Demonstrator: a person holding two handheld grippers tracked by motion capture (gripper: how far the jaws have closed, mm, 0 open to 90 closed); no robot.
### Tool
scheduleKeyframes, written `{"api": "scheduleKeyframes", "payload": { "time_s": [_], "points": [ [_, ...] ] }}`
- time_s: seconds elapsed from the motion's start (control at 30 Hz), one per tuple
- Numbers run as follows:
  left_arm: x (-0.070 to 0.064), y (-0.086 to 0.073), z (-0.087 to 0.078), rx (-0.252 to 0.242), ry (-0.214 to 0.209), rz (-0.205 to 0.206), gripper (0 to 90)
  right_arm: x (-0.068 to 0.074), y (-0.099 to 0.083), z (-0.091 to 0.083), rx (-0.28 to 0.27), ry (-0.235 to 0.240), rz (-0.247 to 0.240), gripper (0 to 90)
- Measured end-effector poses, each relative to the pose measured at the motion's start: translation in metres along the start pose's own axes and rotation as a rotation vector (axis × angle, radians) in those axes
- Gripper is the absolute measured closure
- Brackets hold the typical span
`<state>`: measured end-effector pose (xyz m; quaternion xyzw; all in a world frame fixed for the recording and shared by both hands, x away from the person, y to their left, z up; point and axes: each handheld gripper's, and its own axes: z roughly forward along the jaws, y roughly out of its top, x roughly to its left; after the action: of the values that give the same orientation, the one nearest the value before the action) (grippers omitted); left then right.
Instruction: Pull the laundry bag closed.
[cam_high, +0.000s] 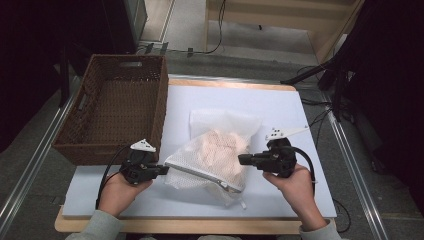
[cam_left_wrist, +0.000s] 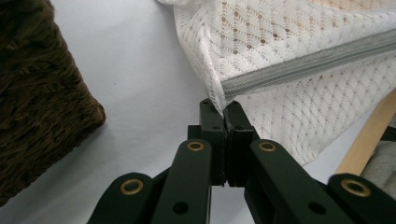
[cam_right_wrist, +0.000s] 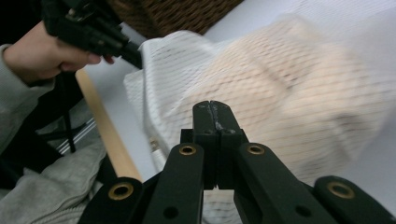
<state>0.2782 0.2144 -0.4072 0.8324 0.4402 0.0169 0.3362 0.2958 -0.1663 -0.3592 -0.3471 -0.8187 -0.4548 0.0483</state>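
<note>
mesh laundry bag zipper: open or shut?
Shut along the stretch in view: in the left gripper view the grey zipper of the white mesh laundry bag runs closed from the corner the left tongs pinch. Its far end: cannot tell.

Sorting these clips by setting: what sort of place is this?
Likely a lab or workshop recording station: a white-topped table inside metal rails, loose cables on the floor, and a wicker basket and mesh laundry bag as props.

A wooden table covered by a pale white sheet (cam_high: 280, 105) carries two things. A dark brown woven wicker basket (cam_high: 75, 132) stands at its far left corner. A white mesh zip bag with peach-coloured contents (cam_high: 215, 150) lies near the middle, toward the near edge.
</note>
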Motion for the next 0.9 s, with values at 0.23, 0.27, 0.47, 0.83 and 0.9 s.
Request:
{"api": "scheduleKeyframes", "payload": {
  "time_s": [0.23,0.27,0.47,0.83,0.9],
  "points": [
    [0.0,0.0,-0.001,0.01,-0.01,0.013,89.2,0.017,-0.02,0.011,0.044,0.045,-0.052,81.8],
    [0.0,0.0,-0.001,0.011,-0.008,0.014,89.1,0.019,-0.023,0.012,0.052,0.049,-0.048,80.3],
    [0.0,0.001,0.0,0.015,-0.013,0.019,88.9,0.026,-0.04,0.021,0.087,0.069,-0.055,74.0],
    [0.0,0.003,0.003,0.028,-0.025,0.029,88.7,0.023,-0.051,0.042,0.149,0.065,-0.039,69.2],
    [0.0,0.003,0.003,0.03,-0.023,0.031,88.6,0.022,-0.05,0.044,0.142,0.072,-0.03,68.3]
  ]
}}
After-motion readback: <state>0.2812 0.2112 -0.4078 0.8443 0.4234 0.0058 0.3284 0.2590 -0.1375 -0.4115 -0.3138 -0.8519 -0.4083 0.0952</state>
